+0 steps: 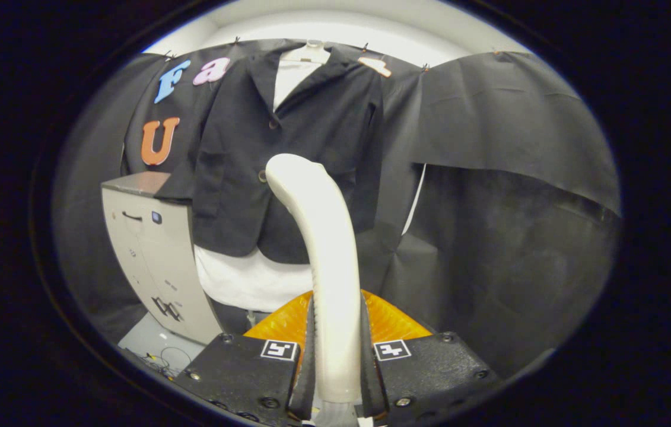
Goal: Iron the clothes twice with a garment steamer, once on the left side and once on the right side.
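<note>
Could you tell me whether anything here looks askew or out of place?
Nothing stands out. The jacket hangs straight on its hanger over a white shirt, and the claw is shut on the steamer before it.

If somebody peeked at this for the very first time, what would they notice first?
First, the tall white garment steamer, standing up between the gripper jaws, which are shut on its handle. Beyond it a dark jacket hangs over a white shirt on the booth wall. To the jacket's left stands a grey cabinet, with the jacket's sleeve touching its top.
</note>
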Demonstrator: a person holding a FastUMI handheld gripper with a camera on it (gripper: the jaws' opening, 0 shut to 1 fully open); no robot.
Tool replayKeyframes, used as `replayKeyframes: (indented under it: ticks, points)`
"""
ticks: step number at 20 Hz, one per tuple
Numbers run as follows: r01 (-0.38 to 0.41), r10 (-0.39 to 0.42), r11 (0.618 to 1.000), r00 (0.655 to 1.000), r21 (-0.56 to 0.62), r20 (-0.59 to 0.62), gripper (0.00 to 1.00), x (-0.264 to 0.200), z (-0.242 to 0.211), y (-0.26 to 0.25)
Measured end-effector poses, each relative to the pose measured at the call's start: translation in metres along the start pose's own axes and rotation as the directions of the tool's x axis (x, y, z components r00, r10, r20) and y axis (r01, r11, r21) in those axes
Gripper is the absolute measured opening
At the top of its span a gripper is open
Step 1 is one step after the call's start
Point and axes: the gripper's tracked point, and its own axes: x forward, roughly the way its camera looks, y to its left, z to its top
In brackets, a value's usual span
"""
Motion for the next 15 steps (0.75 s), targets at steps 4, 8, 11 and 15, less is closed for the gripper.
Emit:
replayKeyframes:
  ticks: [4,8,11,15]
  points:
    - [0.024,-0.027,0.999,0.997,0.033,0.077,0.34,-0.074,0.031,0.005]
    - [0.040,-0.046,0.998,0.992,0.053,0.116,0.34,-0.138,0.041,0.008]
    - [0.044,-0.049,0.998,0.992,0.048,0.118,0.34,-0.176,0.034,0.011]
    - [0.019,-0.022,0.999,0.993,0.028,0.113,0.34,-0.207,0.022,0.006]
